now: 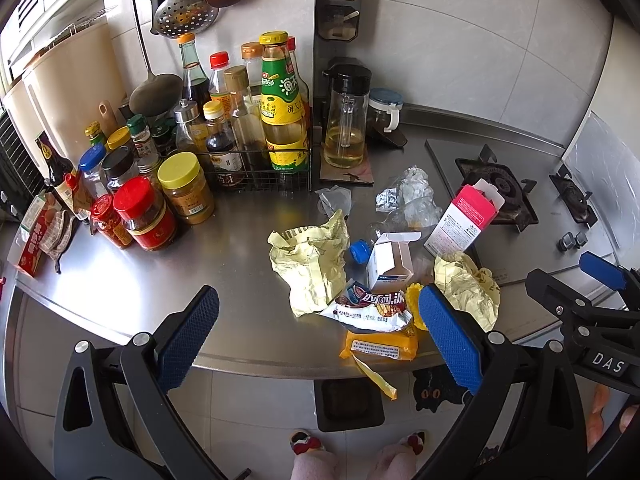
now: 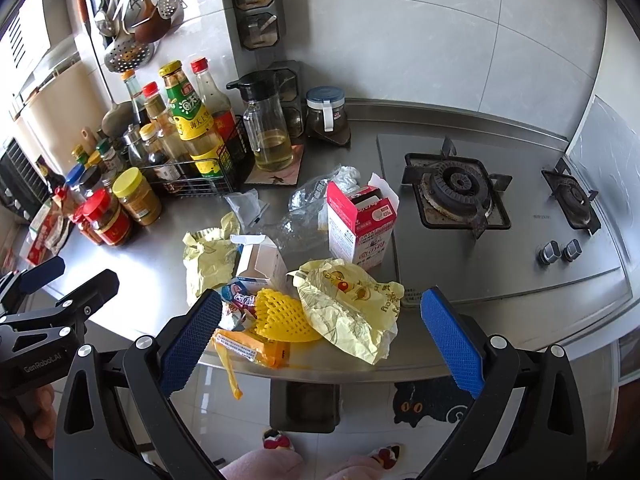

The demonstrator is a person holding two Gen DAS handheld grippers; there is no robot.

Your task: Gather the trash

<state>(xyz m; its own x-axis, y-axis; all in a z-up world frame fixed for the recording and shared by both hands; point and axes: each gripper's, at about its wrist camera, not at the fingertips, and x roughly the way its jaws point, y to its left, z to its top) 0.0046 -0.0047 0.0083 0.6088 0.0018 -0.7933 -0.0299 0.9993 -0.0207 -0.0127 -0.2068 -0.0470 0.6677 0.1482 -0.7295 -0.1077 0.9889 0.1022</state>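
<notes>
Trash lies in a heap on the steel counter (image 1: 224, 240). In the left wrist view: a crumpled yellow wrapper (image 1: 310, 262), a second yellow wrapper (image 1: 468, 286), a snack packet (image 1: 370, 308), an orange packet (image 1: 380, 346), a small white box (image 1: 390, 264), a pink-and-white carton (image 1: 464, 218), clear plastic (image 1: 412, 200). My left gripper (image 1: 316, 336) is open and held above the counter's front edge. The right wrist view shows the yellow wrapper (image 2: 352, 308), yellow foam net (image 2: 282, 318), carton (image 2: 360, 222) and white box (image 2: 258, 260). My right gripper (image 2: 320, 338) is open, empty, above the net and wrapper.
Sauce bottles and jars (image 1: 248, 120) crowd the counter's back left, with an oil jug (image 1: 346, 120) beside them. A gas hob (image 2: 456, 192) fills the right side. A dark bin (image 2: 304, 404) stands on the floor below the counter edge, near a person's slippered feet (image 2: 276, 440).
</notes>
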